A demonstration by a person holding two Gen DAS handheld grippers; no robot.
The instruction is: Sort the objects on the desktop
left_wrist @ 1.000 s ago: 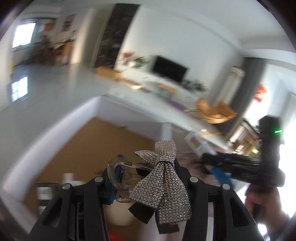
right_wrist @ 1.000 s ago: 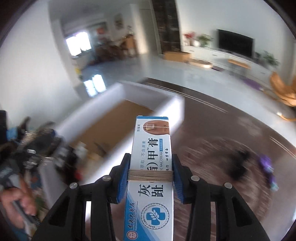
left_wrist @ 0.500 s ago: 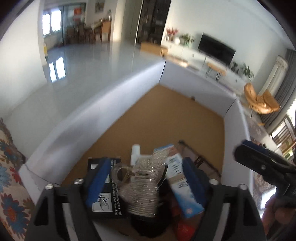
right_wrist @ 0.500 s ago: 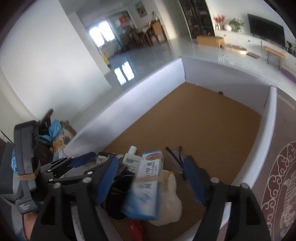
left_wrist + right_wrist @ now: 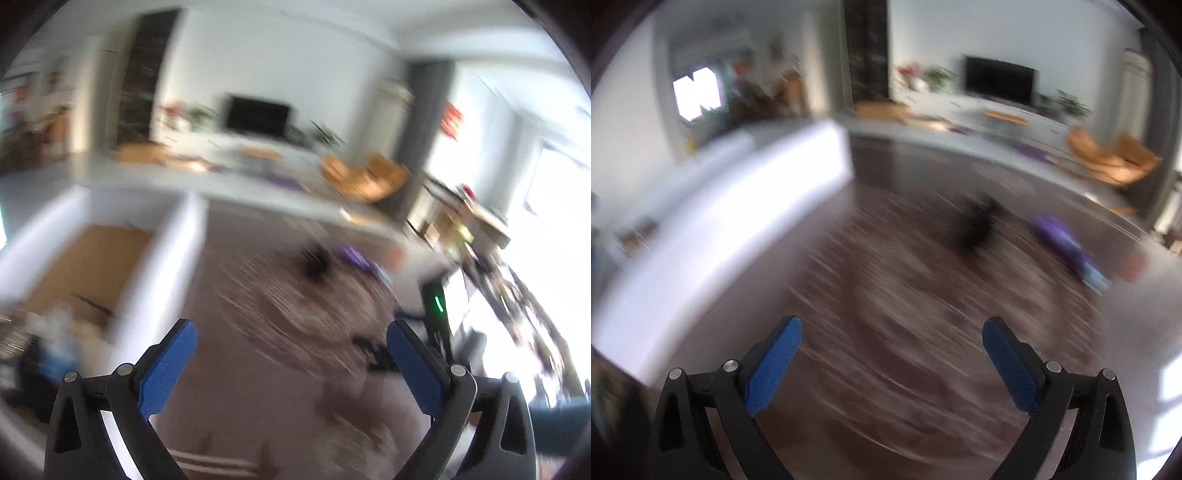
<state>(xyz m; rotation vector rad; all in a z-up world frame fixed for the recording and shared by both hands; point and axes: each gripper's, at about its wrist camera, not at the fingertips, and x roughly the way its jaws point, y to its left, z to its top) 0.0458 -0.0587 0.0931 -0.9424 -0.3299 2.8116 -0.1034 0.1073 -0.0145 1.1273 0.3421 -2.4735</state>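
Both views are smeared by motion. My left gripper (image 5: 291, 332) hangs over the dark patterned table (image 5: 295, 387); its jaws are opening and nothing is between the blue pads. My right gripper (image 5: 892, 328) is over the same table, its jaws also opening and empty. The white box with a cork floor (image 5: 110, 258) lies to the left, with a blurred pile of items (image 5: 48, 332) in its near corner. Its white wall (image 5: 757, 192) fills the left of the right wrist view. A black object (image 5: 979, 225) and a purple object (image 5: 1060, 236) lie ahead on the table.
The same black object (image 5: 314, 266) and purple object (image 5: 354, 254) show in the left wrist view. A black housing with a green light (image 5: 437, 304) stands at the right, with a dark sleeve (image 5: 554, 417) below it. A small reddish thing (image 5: 1130, 266) lies far right.
Both grippers let go over the box: the sparkly bow clip and the cream carton dropped in. Both have since swung right, out over the dark table, with jaws wide and empty.
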